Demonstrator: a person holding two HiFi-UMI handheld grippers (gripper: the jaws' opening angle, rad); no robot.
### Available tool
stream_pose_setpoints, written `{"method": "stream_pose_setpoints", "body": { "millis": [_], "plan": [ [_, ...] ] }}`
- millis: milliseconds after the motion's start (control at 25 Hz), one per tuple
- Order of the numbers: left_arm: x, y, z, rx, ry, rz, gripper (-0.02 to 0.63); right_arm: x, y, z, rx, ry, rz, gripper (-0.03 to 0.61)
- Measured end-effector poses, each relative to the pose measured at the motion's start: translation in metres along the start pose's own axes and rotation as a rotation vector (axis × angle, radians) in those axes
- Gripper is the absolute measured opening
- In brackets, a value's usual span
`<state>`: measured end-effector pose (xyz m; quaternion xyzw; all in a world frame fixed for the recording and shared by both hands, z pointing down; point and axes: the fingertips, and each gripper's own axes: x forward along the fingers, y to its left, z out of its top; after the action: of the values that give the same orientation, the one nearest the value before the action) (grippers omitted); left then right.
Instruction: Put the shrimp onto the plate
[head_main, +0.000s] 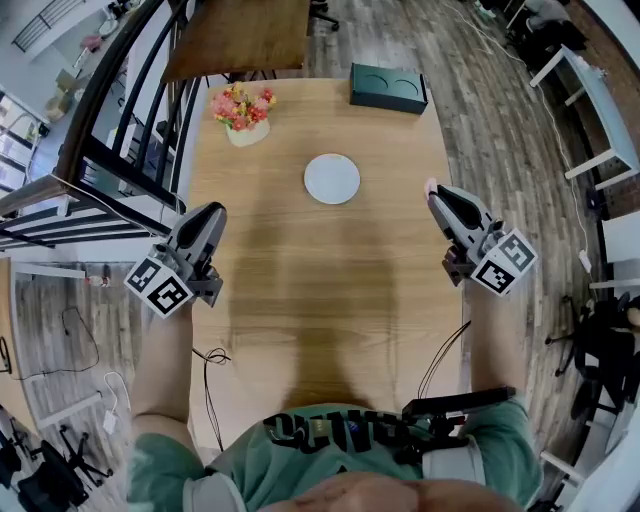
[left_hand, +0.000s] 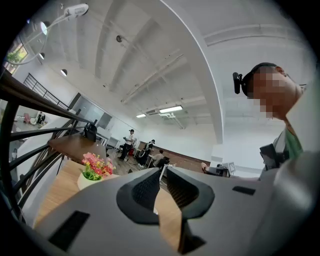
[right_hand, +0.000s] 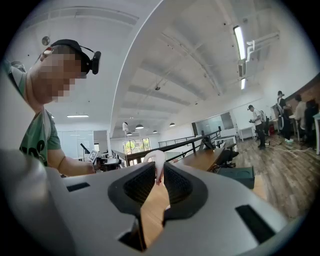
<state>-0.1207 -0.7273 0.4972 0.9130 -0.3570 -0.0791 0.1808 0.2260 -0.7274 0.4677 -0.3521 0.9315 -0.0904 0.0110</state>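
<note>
A pale pink shrimp (right_hand: 157, 165) stands up between the pads of my right gripper (right_hand: 159, 172), which is shut on it. From the head view the shrimp (head_main: 431, 186) shows as a small pink tip at the front of the right gripper (head_main: 435, 195), above the table's right side. The round white plate (head_main: 331, 179) lies on the table's middle, to the left of that gripper and a little farther away. My left gripper (head_main: 210, 213) hangs over the table's left edge. Its jaws (left_hand: 162, 175) stand a narrow gap apart with nothing between them.
A white pot of pink and yellow flowers (head_main: 241, 112) stands at the back left of the wooden table (head_main: 320, 300). A dark green box (head_main: 388, 87) sits at the back right. A black railing (head_main: 120, 130) runs along the left. Black cables (head_main: 213, 360) hang near the front edge.
</note>
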Motion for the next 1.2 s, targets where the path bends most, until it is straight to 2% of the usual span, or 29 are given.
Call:
{"method": "stream_pose_setpoints", "body": {
  "millis": [280,640,920,1200],
  "plan": [
    [0.041,0.034,-0.053,-0.016,0.033,-0.001,0.049,0.046,-0.04,-0.045,-0.012,0.058,0.0,0.057],
    [0.087,0.068,-0.115,0.022,0.114,-0.031,0.049,0.117,-0.072,-0.122,-0.055,0.163,0.047,0.057],
    [0.12,0.08,-0.148,0.078,0.159,-0.063,0.051,0.167,-0.092,-0.183,-0.104,0.3,0.071,0.057],
    [0.144,0.084,-0.178,0.1,0.191,-0.083,0.049,0.199,-0.104,-0.228,-0.152,0.427,0.092,0.057]
  ]
}}
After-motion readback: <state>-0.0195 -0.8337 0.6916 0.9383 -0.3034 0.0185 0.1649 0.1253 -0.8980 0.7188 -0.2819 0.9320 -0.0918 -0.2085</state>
